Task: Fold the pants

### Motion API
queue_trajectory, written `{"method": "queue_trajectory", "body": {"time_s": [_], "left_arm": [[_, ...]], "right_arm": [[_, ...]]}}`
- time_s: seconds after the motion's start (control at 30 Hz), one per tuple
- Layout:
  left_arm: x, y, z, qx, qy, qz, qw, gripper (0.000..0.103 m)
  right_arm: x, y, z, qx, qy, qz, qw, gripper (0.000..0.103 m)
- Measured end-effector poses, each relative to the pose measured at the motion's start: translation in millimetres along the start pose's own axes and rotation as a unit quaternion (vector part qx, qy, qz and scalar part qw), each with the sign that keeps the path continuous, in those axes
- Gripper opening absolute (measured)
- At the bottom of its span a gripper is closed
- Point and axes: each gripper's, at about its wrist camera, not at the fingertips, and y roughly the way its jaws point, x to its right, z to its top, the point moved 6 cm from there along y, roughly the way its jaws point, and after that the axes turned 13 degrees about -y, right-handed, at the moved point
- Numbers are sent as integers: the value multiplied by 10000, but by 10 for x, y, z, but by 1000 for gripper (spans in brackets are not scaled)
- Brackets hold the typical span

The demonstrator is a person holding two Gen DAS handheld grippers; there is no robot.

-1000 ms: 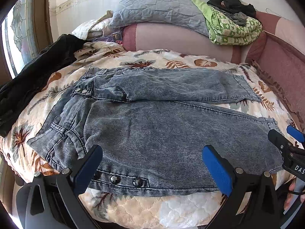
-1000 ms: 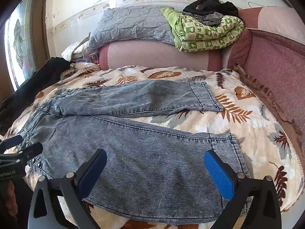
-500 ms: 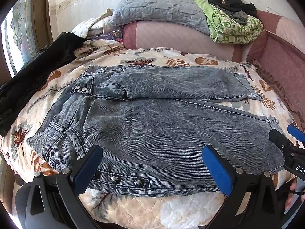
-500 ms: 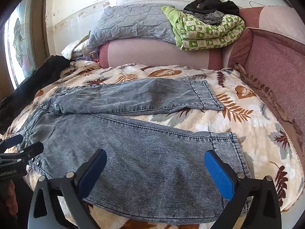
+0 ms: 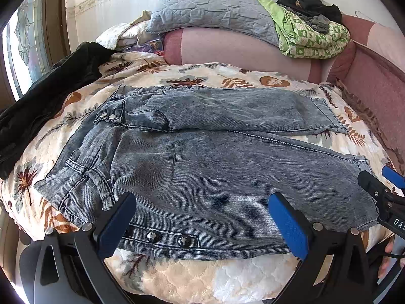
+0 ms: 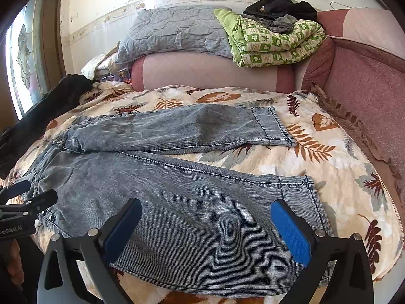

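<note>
Grey-blue washed denim pants [image 5: 202,167] lie spread flat on a leaf-print bedspread [image 5: 227,76], waist to the left, both legs running right. The far leg [image 6: 177,126] lies apart from the near leg [image 6: 189,202]. My left gripper [image 5: 202,220] hovers open over the near edge by the waistband snaps [image 5: 167,238], holding nothing. My right gripper [image 6: 207,228] is open above the near leg close to its hem [image 6: 303,197], nothing between its fingers. Each gripper shows at the edge of the other's view: the right gripper [image 5: 384,190] and the left gripper [image 6: 22,202].
A dark garment [image 5: 45,101] lies along the bed's left side. A pink padded headboard [image 5: 240,48] carries a grey quilt [image 5: 210,10], a green patterned blanket [image 6: 273,40] and dark clothes [image 6: 278,6]. A pink padded wall [image 6: 367,96] bounds the right side.
Both views have shifted slightly, with the pants sitting a little lower in frame. The pants have not moved and both grippers stay open.
</note>
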Motion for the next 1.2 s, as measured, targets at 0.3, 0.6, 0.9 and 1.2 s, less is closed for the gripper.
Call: {"method": "queue_trajectory", "body": {"time_s": [0.3, 0.6, 0.9, 1.2], "left_arm": [[17, 4, -10, -18, 16, 3, 10000, 103], [15, 7, -24, -27, 12, 17, 10000, 103], [38, 2, -43, -32, 49, 28, 10000, 103], [45, -9, -56, -47, 48, 12, 10000, 103]], "right_arm": [[2, -4, -4, 8, 1, -7, 10000, 103], [13, -5, -9, -9, -4, -28, 10000, 103], [37, -16, -5, -3, 66, -27, 10000, 103], [42, -15, -20, -4, 77, -37, 10000, 103]]}}
